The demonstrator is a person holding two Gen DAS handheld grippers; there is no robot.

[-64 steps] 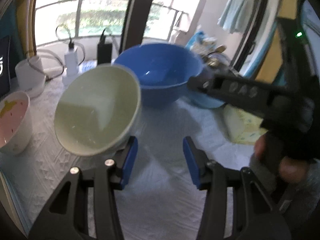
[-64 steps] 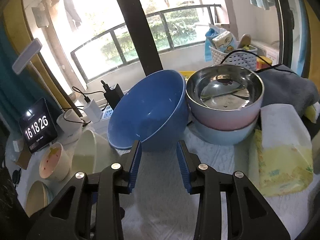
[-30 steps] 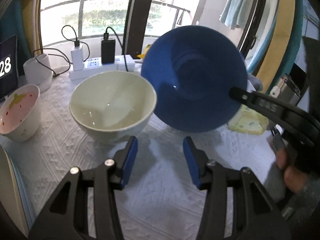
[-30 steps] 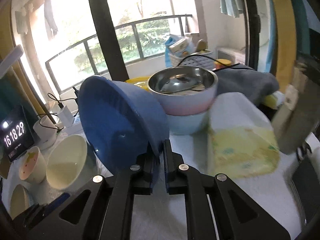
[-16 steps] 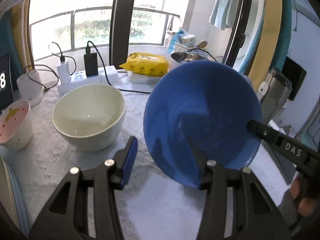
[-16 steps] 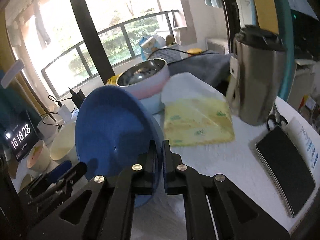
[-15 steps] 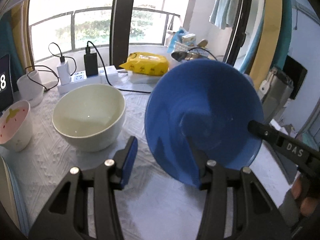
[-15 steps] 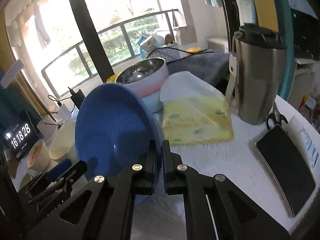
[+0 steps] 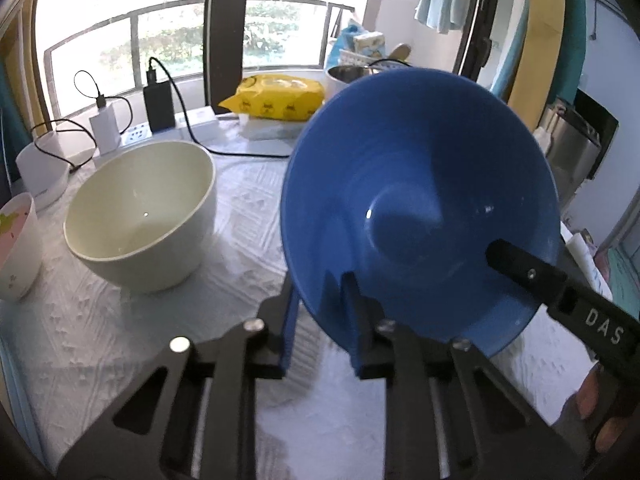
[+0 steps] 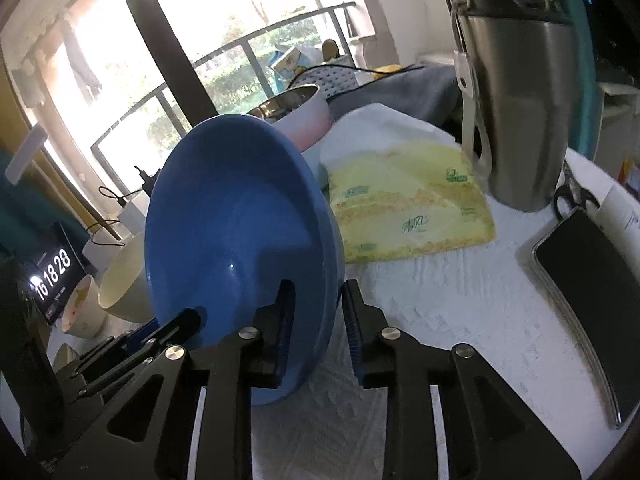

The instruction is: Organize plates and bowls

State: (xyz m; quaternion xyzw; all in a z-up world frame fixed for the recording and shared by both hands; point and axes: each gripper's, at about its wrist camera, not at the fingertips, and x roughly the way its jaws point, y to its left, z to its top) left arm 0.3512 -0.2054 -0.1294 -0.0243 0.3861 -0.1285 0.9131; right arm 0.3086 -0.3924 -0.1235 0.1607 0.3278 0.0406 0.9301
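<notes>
Since the frame a moment earlier, the left gripper point(image 9: 320, 280) has just been closing its jaws, which now stand narrow and pinch the near rim of the deep, glossy blue bowl point(image 9: 420, 200), one pad outside the wall and one inside. The right gripper point(image 10: 318, 292) has just been opening: its jaws straddle the same rim, with a slit of light at the outer pad. The bowl hangs steeply tilted, mouth toward the left camera, over the counter point(image 9: 100, 340), which is covered in a white embossed cloth, before a railed balcony window. At far left stands a small pink-and-white patterned bowl point(image 9: 16, 248), then a round cream bowl point(image 9: 140, 208) just beside the blue one. Behind them are a white power strip with chargers point(image 9: 140, 134) and a yellow wipes pack point(image 9: 276, 96). To the right lie a yellow-printed tissue pack point(image 10: 408, 208), a steel tumbler point(image 10: 516, 112) and a flat dark tablet point(image 10: 592, 304).
</notes>
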